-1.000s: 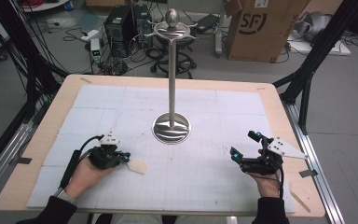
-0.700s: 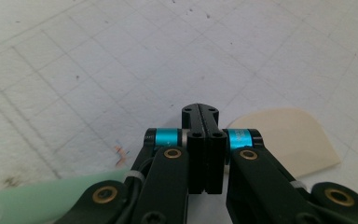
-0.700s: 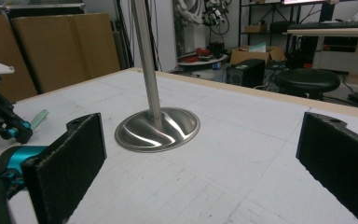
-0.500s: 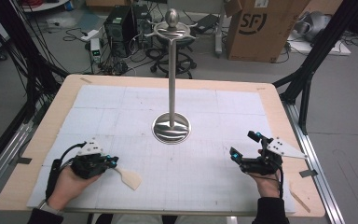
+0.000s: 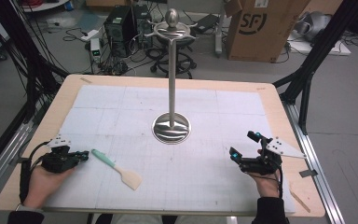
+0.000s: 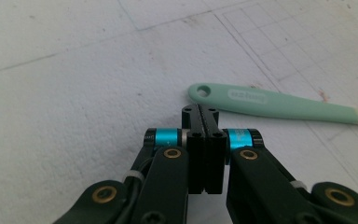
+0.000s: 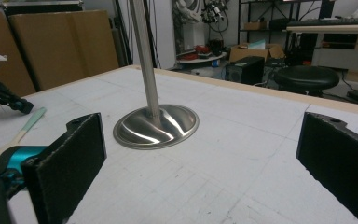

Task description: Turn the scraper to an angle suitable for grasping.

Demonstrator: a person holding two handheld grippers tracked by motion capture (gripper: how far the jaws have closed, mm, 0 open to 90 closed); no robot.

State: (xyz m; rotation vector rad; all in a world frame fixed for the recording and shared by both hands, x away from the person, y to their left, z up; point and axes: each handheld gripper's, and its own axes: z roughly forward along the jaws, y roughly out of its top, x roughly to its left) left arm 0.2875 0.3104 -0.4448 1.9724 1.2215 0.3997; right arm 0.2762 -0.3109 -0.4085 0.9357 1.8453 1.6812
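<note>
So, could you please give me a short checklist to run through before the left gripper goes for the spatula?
1. Spatula lies flat on the mat, free of other things: ok.
2. Left gripper open for a grasp: not ok, jaws shut.
3. Left gripper apart from the green handle: ok, just short of its end.
4. Right gripper out of the way, jaws open and empty: ok.
5. Metal stand upright, away from both hands: ok.

Even overhead light, soft shadows, steel glare, blurred foreground
</note>
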